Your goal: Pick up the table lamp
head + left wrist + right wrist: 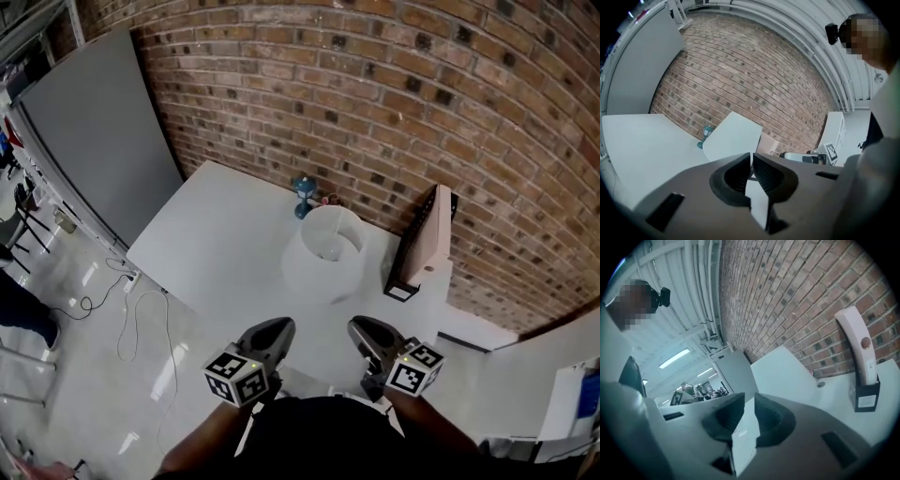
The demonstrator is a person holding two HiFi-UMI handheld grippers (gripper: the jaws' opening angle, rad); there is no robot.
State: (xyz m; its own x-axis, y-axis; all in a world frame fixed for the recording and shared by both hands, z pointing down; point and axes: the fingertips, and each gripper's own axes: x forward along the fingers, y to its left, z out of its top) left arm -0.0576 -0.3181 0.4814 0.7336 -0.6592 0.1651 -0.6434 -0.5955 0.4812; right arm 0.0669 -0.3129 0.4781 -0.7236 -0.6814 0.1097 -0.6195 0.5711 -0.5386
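The table lamp [323,253] stands on the white table [216,234] near the brick wall; only its white drum shade shows. Both grippers hover short of the table's near edge, apart from the lamp. My left gripper [277,326] is shut with nothing in it, its tips [752,157] pointing at the shade [733,136]. To its right, my right gripper [361,326] has its jaws slightly apart and empty [750,399], and the shade [780,369] rises just beyond them.
A small blue lantern [303,195] stands behind the lamp by the brick wall. A pinkish flat device in a black stand [422,239] sits to the lamp's right. A grey panel [103,131] leans at the left, and a cable [141,319] lies on the floor.
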